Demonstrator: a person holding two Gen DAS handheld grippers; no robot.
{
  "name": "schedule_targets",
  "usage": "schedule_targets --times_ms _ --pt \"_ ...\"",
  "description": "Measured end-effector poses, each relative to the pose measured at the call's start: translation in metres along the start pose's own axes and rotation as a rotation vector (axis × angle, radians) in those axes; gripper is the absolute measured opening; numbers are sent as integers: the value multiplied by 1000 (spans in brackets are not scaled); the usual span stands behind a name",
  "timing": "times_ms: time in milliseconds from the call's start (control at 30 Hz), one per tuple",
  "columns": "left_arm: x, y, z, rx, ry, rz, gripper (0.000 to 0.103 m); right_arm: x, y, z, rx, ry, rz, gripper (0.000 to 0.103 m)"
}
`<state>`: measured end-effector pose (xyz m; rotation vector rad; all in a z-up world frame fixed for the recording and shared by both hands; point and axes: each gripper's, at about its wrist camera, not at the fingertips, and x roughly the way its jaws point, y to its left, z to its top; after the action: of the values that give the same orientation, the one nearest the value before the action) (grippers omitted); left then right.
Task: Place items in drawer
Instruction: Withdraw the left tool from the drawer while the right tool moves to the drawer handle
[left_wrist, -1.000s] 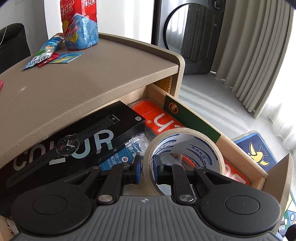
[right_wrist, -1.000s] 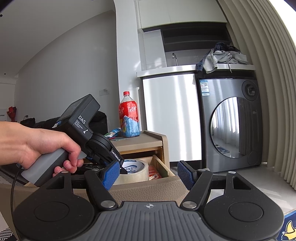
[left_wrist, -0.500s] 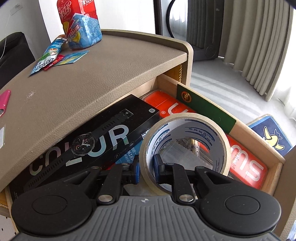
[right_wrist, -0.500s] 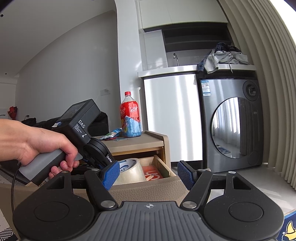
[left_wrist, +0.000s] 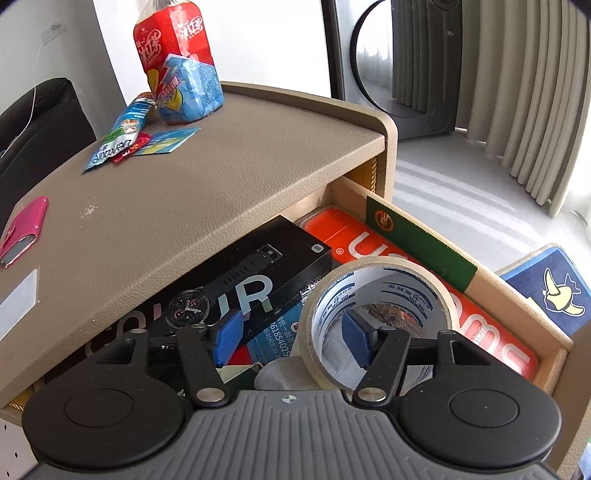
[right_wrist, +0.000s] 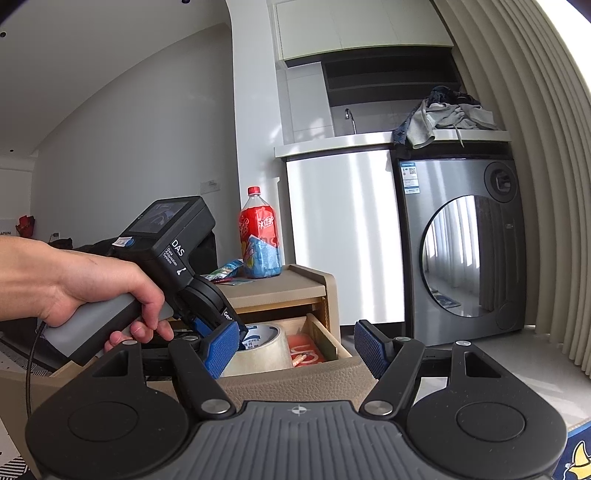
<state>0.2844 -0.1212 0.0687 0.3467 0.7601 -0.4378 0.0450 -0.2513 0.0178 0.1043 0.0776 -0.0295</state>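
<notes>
A roll of clear tape (left_wrist: 373, 284) with blue print stands tilted in the open wooden drawer (left_wrist: 517, 306), on top of an orange box (left_wrist: 369, 240). My left gripper (left_wrist: 291, 339) is open: one blue pad is inside the roll's hole, the other is outside its left wall, neither pressing it. A black watch box (left_wrist: 258, 273) lies on the drawer's left. In the right wrist view a hand (right_wrist: 85, 291) holds the left gripper over the tape roll (right_wrist: 264, 349). My right gripper (right_wrist: 295, 349) is open and empty, in front of the drawer (right_wrist: 325, 332).
The beige cabinet top (left_wrist: 203, 184) carries a red bottle (left_wrist: 173, 48), a blue packet (left_wrist: 192, 88), sachets (left_wrist: 122, 140) and a pink item (left_wrist: 26, 229). A green card (left_wrist: 417, 240) leans on the drawer's far wall. A washing machine (right_wrist: 461, 251) stands behind; a mat (left_wrist: 554, 288) lies on the floor.
My left gripper has opened and let go of the tape roll, which now rests in the drawer. The right gripper has hardly moved.
</notes>
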Motion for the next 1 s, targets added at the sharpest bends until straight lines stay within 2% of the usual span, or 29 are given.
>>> schedule_targets --times_ms 67,367,533,667,800,1000 --pt "-13 5 -2 -22 -52 16 87 1 0 -1 2 4 2 73" --pt "-56 19 -22 -143 -209 73 102 -4 14 -5 -17 7 22 73" --pt "-78 23 -40 -205 -268 88 103 -6 22 -7 -35 11 32 73" --pt "-98 21 -61 -230 -325 143 103 -7 28 -8 -48 14 40 73" --pt "-116 16 -82 -212 -383 183 103 -9 35 -9 -62 17 48 73" --pt "-135 16 -114 -243 -441 243 103 -10 45 -12 -88 22 66 73"
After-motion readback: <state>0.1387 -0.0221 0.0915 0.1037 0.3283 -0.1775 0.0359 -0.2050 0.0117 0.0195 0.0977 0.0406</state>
